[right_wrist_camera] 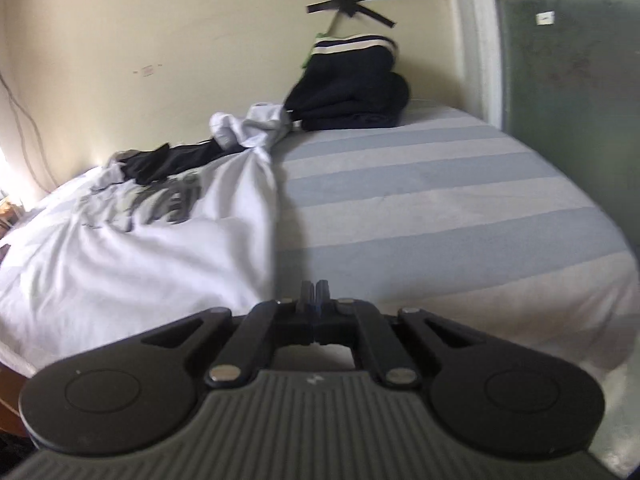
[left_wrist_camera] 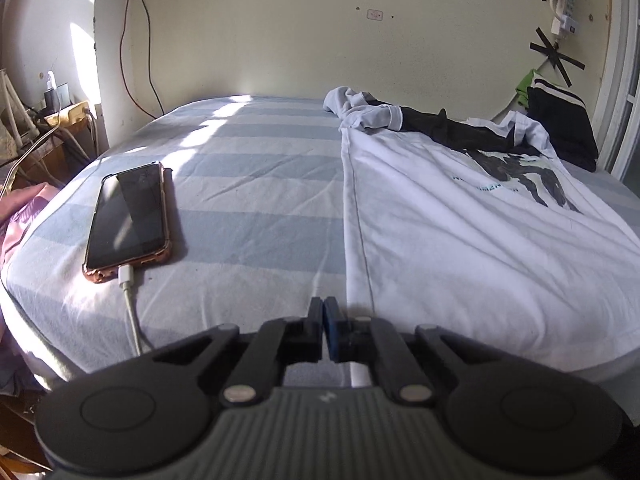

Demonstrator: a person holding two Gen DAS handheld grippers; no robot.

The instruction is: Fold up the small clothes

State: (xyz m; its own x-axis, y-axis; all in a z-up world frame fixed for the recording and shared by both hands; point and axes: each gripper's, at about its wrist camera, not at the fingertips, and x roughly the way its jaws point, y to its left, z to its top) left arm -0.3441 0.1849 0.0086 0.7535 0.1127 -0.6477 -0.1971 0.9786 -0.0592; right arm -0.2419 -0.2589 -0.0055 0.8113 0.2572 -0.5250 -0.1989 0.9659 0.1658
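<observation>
Shirt [left_wrist_camera: 460, 232], white w/ dark print, lies spread on striped bed [left_wrist_camera: 248, 184], hem at near edge; dark clothes [right_wrist_camera: 352, 92] piled at far right corner. Left gripper [left_wrist_camera: 323, 308] & right gripper [right_wrist_camera: 315, 288] both clenched, nothing between jaws, at near edge beside shirt. Phone [left_wrist_camera: 128, 220] near left edge.

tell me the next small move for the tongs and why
Probably open both tongs and ease them onto the near hem of the white t-shirt. The left tongs and right tongs are shut on nothing, each just off a side edge of the shirt, which lies spread on the striped bed and not yet folded.
</observation>
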